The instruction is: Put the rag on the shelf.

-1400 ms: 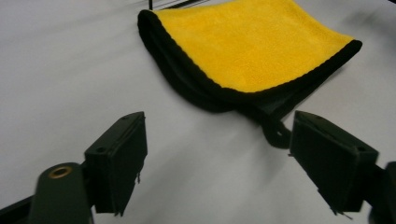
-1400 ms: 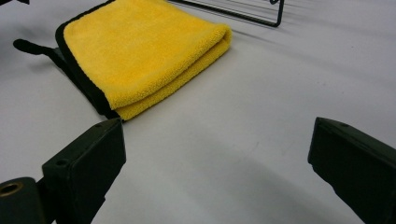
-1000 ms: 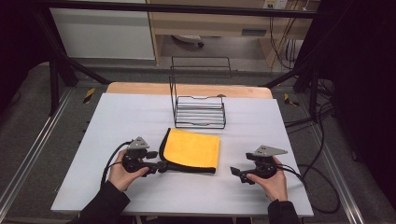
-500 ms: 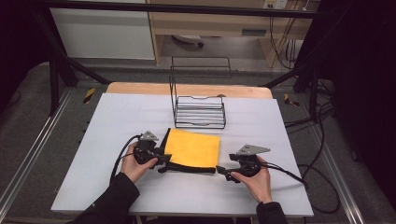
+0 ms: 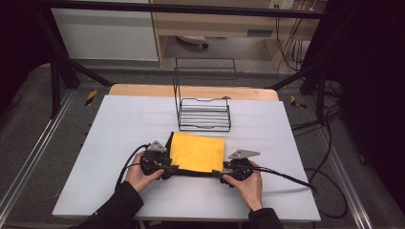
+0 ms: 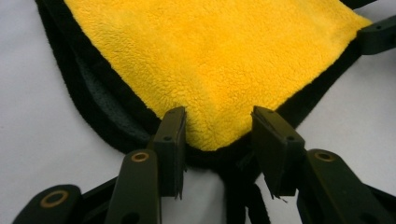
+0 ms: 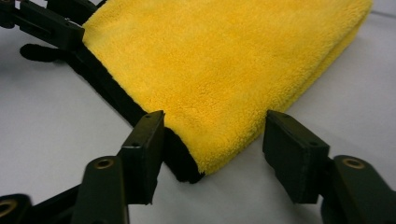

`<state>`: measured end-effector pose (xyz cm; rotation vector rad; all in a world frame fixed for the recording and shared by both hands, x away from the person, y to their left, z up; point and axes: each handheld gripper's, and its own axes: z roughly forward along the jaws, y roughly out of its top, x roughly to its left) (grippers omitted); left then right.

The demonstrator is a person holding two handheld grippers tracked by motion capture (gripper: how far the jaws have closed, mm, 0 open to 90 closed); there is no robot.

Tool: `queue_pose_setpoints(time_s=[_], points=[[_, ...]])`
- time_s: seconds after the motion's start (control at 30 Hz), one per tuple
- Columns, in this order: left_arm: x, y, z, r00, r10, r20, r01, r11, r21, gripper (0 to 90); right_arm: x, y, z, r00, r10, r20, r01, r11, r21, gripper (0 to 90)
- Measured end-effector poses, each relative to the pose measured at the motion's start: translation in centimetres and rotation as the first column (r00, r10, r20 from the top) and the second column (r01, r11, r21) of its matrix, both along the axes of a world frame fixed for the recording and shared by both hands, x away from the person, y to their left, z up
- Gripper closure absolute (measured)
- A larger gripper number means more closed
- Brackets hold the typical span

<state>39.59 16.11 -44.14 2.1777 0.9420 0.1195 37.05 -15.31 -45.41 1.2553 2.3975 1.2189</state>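
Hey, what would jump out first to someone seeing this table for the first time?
A bright yellow microfibre cloth with a black edge, folded flat near the front middle of the white table. The left tool and the right tool each straddle a near corner, jaws just closing, pads not yet pressing. Behind the cloth stands a black wire rack.

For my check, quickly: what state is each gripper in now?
Left gripper: jaws closing around the yellow cloth corner, not yet pressing.
Right gripper: jaws closing, cloth corner between, untouched.
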Motion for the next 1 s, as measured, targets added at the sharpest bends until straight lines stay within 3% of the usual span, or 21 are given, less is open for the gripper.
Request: queue_pose_setpoints(time_s=[0.23,0.53,0.7,0.83,0.87,1.0], points=[[-0.5,-0.6,-0.1,0.9999,0.016,-0.003,-0.016,0.9997,0.018,58.6,-0.2,0.2,-0.3,0.9996,-0.02,-0.019,0.021,0.9997,0.016,54.0],[-0.8,-1.2,0.1,0.9997,0.022,-0.006,-0.022,0.9986,0.048,80.8,-0.4,0.5,-0.4,0.9987,-0.044,-0.024,0.044,0.9984,0.035,67.5],[-0.5,-1.4,0.6,0.9999,0.009,-0.013,-0.008,0.9983,0.058,85.2,-0.4,0.5,-0.2,0.9978,-0.06,-0.028,0.061,0.9969,0.05,74.3],[-0.2,-1.5,2.4,0.9995,-0.007,0.032,0.005,0.9974,0.072,85.4,-0.2,0.4,0.1,0.9978,-0.058,-0.032,0.06,0.9961,0.065,73.3],[0.2,-1.7,3.4,0.9984,-0.015,0.054,0.009,0.9947,0.103,85.4,-0.2,0.4,0.2,0.9979,-0.057,-0.03,0.059,0.996,0.067,70.7],[0.9,-1.9,4.0,0.9976,-0.021,0.066,0.011,0.9888,0.149,85.4,-0.4,0.4,0.2,0.9977,-0.063,-0.024,0.065,0.995,0.076,54.7]])
